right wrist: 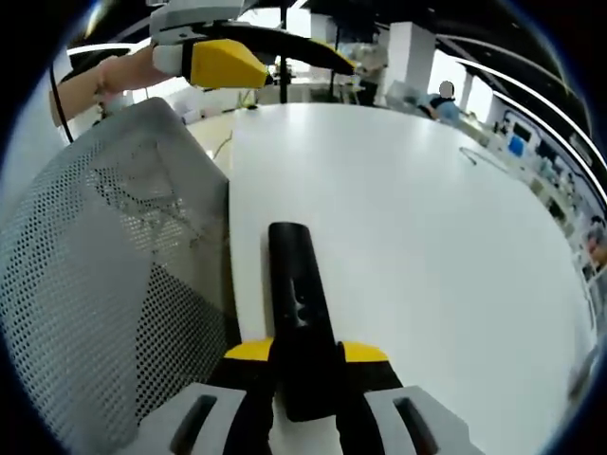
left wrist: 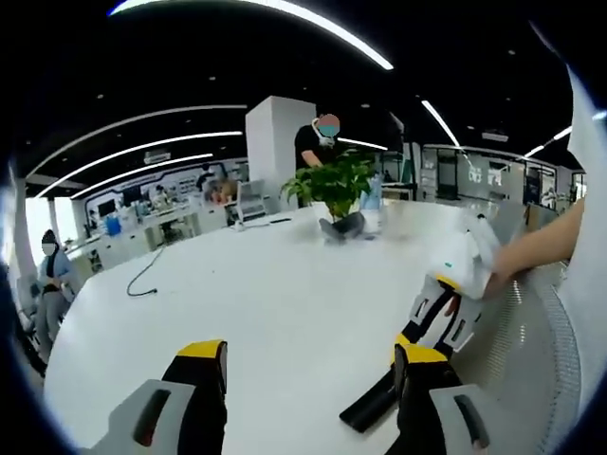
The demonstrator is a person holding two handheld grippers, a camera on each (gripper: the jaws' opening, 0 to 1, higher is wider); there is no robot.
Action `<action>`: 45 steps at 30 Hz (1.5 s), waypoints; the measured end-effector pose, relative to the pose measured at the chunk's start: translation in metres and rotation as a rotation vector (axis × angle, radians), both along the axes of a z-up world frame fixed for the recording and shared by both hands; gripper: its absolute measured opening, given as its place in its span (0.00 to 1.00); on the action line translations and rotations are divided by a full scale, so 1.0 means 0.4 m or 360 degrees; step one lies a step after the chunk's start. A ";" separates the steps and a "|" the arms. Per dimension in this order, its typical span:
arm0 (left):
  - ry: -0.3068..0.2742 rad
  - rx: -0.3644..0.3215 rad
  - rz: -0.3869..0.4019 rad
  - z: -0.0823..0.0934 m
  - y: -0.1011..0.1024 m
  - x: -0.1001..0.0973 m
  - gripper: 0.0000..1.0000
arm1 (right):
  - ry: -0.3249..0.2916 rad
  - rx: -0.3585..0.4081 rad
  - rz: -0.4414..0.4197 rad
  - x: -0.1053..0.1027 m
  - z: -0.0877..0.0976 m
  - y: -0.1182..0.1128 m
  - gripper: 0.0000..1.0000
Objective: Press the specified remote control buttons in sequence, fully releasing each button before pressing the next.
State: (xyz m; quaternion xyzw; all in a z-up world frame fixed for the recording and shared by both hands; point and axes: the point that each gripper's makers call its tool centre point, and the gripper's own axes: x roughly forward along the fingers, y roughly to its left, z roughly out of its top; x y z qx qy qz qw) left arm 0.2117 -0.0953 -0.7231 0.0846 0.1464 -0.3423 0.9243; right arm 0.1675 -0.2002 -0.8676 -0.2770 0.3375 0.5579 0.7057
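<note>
Right gripper (right wrist: pixel 305 365): its yellow-tipped jaws were clamped on the near end of the remote control (right wrist: pixel 299 313), seen from the right gripper view.
Remote control: a slim black bar, held so that it stretched forward over the edge of the white table (right wrist: pixel 427 246); a few small raised buttons could be made out along its face, but no lettering or brand could be read. In the left gripper view its far end (left wrist: pixel 372 409) was seen low over the table, beside the left gripper's right jaw.
Left gripper (left wrist: pixel 311 370): its jaws were spread wide with nothing between them — it was held above the bare white tabletop (left wrist: pixel 285 303). In the right gripper view it was seen at the upper left (right wrist: pixel 223 57), with a hand (right wrist: pixel 114 74) behind it.
Other gripper in left view: the right gripper (left wrist: pixel 446 313) was seen entering from the right, gripped by a hand (left wrist: pixel 517 261).
Chair: a grey mesh backrest (right wrist: pixel 104 275) stood just beside the table edge, to the left of the remote.
Plant: a leafy green plant (left wrist: pixel 334 185) in a dark pot was set near the far side of the table.
Cable: a dark cable (left wrist: pixel 147 275) was trailed across the table's left part.
People: one person (left wrist: pixel 318 142) stood behind the plant; another (left wrist: pixel 52 270) sat at the far left.
Writing: none legible on any surface.
</note>
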 end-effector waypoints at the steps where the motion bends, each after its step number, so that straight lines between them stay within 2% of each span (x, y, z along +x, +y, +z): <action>1: -0.0017 -0.0023 0.0027 0.004 0.007 0.002 0.78 | 0.0000 0.0001 0.0000 0.000 0.000 0.000 0.22; 3: -0.0035 -0.0075 0.0051 0.007 0.019 0.001 0.79 | 0.0001 0.0001 -0.0001 0.000 0.000 0.000 0.22; 7: -0.0037 -0.0081 0.0096 -0.001 0.033 -0.006 0.84 | 0.0002 0.0001 -0.0002 0.001 0.000 0.000 0.22; 11: -0.0139 -0.0108 0.0164 0.006 0.044 0.001 0.94 | 0.0002 0.0002 -0.0002 0.001 0.000 0.001 0.22; 13: -0.0162 -0.0193 0.0217 0.018 0.044 0.008 1.00 | 0.0002 0.0003 -0.0004 0.001 0.000 0.001 0.22; 15: -0.0191 -0.0209 0.0242 0.031 0.050 0.011 1.00 | 0.0003 0.0001 -0.0002 0.001 0.000 0.000 0.22; 17: -0.0281 -0.0264 0.0252 0.058 0.054 0.017 1.00 | 0.0004 0.0002 -0.0003 0.001 0.000 0.000 0.22; 21: -0.0230 -0.0379 0.0295 0.059 0.071 0.019 1.00 | -0.0002 0.0009 -0.0015 0.005 0.000 0.005 0.22; 23: -0.0231 -0.0388 0.0310 0.061 0.076 0.019 1.00 | -0.0003 0.0009 -0.0018 0.007 0.000 0.007 0.22; 25: -0.0314 -0.0373 0.0338 0.076 0.086 0.020 1.00 | -0.0006 0.0007 -0.0016 0.008 0.000 0.009 0.22; 28: -0.0335 -0.0377 0.0344 0.085 0.078 0.015 1.00 | -0.0008 0.0006 -0.0014 0.008 0.001 0.009 0.22; 31: -0.0313 -0.0338 0.0363 0.072 0.083 0.020 1.00 | -0.0010 0.0007 -0.0018 0.009 0.001 0.010 0.22; 32: -0.0280 -0.0344 0.0354 0.067 0.079 0.018 1.00 | -0.0011 0.0008 -0.0021 0.009 0.001 0.010 0.22; 37: -0.0263 -0.0318 0.0326 0.058 0.065 0.019 1.00 | -0.0007 0.0021 -0.0035 0.010 0.001 0.010 0.22; 39: -0.0214 -0.0282 0.0320 0.040 0.063 0.019 1.00 | -0.0006 0.0022 -0.0032 0.010 0.001 0.010 0.22; 45: -0.0189 -0.0300 0.0254 0.039 0.047 0.008 0.97 | -0.0012 0.0047 -0.0035 0.013 0.002 0.012 0.22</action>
